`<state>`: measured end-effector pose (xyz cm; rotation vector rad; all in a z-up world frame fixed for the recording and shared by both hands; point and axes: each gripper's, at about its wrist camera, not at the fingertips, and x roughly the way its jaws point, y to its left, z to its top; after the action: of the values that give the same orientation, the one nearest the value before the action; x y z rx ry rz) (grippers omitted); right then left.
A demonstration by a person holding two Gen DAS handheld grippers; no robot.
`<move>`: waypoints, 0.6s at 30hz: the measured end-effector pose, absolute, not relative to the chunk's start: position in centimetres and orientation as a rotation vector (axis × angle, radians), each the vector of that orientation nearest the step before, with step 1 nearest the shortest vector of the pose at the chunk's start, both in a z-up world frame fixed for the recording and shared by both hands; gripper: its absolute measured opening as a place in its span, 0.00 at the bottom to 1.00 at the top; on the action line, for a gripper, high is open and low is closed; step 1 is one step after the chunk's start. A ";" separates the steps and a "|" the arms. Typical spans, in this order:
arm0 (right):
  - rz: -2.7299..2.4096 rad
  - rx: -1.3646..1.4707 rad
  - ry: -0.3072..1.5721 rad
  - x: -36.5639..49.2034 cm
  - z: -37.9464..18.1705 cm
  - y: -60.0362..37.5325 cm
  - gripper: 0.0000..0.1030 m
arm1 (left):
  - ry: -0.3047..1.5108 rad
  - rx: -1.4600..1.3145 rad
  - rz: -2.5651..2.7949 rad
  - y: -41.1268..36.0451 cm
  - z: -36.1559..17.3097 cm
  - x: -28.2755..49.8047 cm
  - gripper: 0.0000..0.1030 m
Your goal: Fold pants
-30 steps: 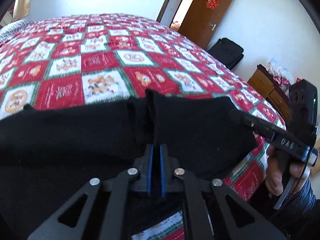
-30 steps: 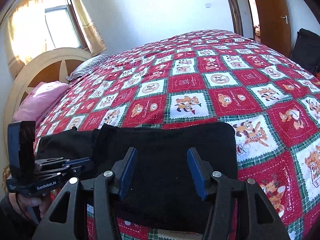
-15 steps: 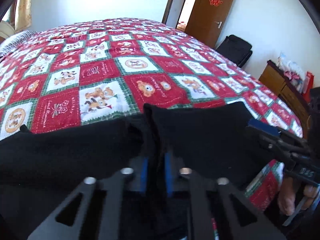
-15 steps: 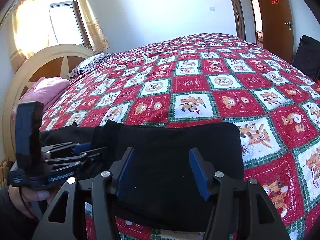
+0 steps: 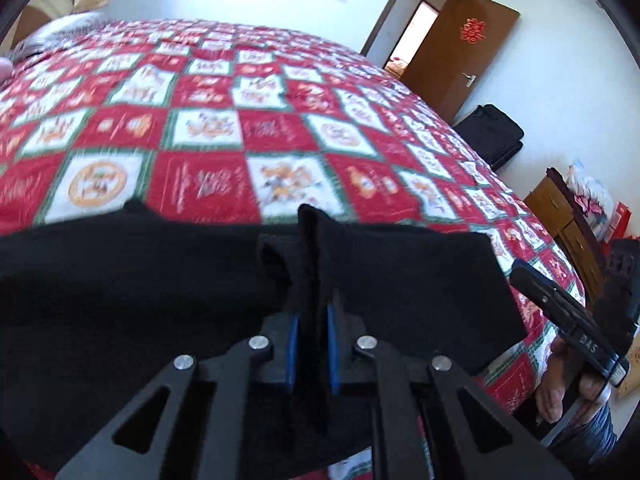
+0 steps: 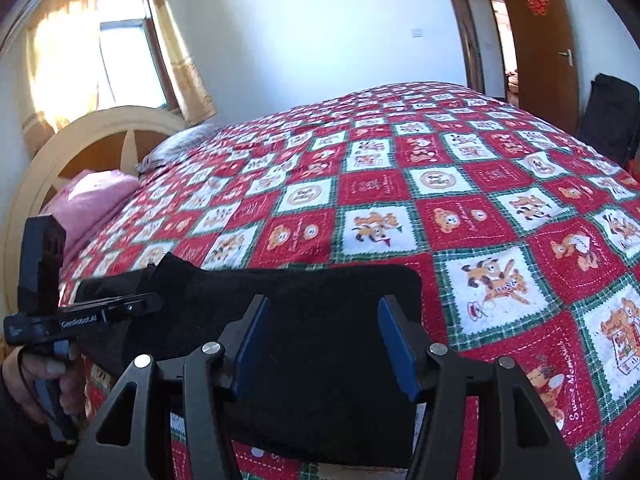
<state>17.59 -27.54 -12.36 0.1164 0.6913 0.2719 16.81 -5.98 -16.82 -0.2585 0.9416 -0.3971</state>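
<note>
Black pants (image 5: 400,280) lie folded along the near edge of a bed with a red, white and green patchwork quilt (image 5: 208,132). My left gripper (image 5: 312,344) is shut on a raised fold of the pants between its blue pads. My right gripper (image 6: 326,344) is open and empty, hovering over the right end of the pants (image 6: 320,300). The left gripper also shows at the left of the right wrist view (image 6: 132,306), at the pants' left end. The right gripper shows at the right of the left wrist view (image 5: 520,272).
A headboard (image 6: 80,144) and pink pillow (image 6: 92,200) are at the bed's left end. A brown door (image 5: 460,48), a black bag (image 5: 492,136) and a wooden cabinet (image 5: 572,220) stand to the right of the bed.
My left gripper has lifted the pinched fold slightly and turned its view leftward. My right gripper stays open over the pants and has barely moved.
</note>
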 end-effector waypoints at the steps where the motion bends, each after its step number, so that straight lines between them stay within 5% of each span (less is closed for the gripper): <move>1: 0.281 0.107 0.698 17.5 -12.5 -27.3 0.56 | 0.942 -0.256 -0.397 -6.0 -17.1 16.8 0.12; 11: 0.220 -0.037 0.828 18.4 -15.6 -25.9 0.56 | 0.897 -0.213 -0.401 -5.8 -17.0 15.8 0.22; 15: 0.236 -0.056 0.775 17.3 -14.4 -24.9 0.57 | 0.872 -0.176 -0.358 -5.2 -16.6 15.1 0.51; 18: 0.289 -0.174 0.755 16.3 -14.4 -22.2 0.59 | 0.849 -0.157 -0.326 -4.3 -16.2 14.6 0.57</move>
<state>16.27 -22.18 -14.36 -0.1742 0.7545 0.2894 14.56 -4.31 -16.18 -0.1570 0.8491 -0.3257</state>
